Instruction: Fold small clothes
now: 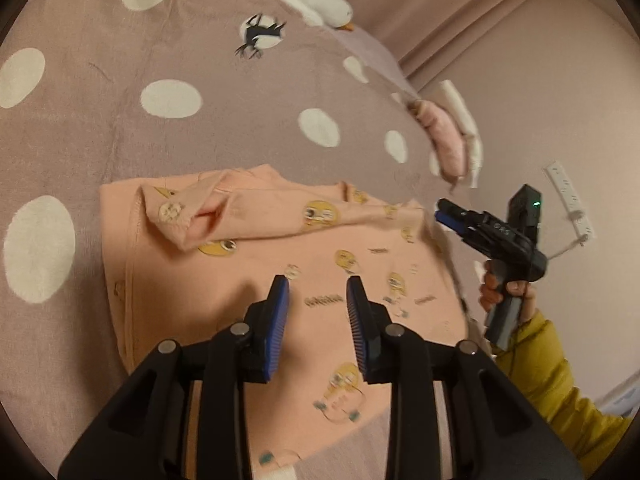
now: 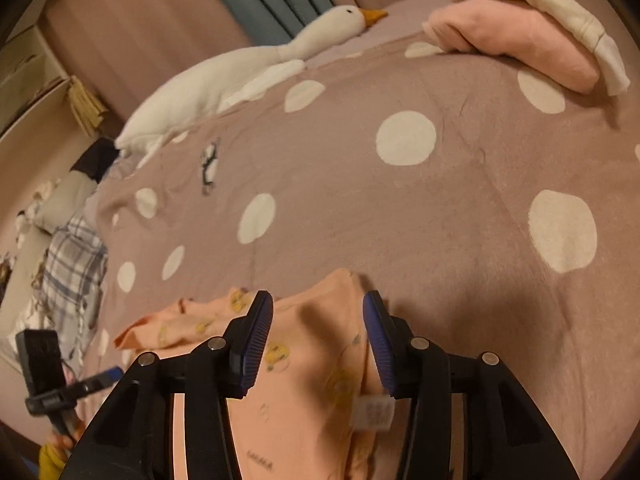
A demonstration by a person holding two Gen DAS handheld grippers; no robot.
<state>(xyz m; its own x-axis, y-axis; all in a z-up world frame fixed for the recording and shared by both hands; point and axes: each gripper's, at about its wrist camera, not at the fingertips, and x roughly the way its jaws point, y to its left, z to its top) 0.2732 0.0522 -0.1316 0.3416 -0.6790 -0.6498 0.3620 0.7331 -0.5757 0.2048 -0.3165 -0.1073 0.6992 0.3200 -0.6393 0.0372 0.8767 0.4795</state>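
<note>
While the peach top lies on the bed, both tools hang over it.
Blanket point(image 1: 100, 128): dusty pink with big white dots, spread flat.
Peach top point(image 1: 280, 248): flat on the blanket, with yellow cartoon faces; one sleeve point(image 1: 208, 216) is folded across it.
Left gripper point(image 1: 318, 292): above the middle of the top, blue pads a little apart, nothing between them.
Right gripper point(image 2: 318, 308): over the top's edge, pads apart, not pinching the cloth.
Hand point(image 1: 504, 292): wraps the right tool's handle, yellow sleeve behind it.
Goose toy point(image 2: 224, 76): white, lying at the far side of the bed.
Folded clothes point(image 2: 520, 36): pink piece with a cream one on top, at the far right.
</note>
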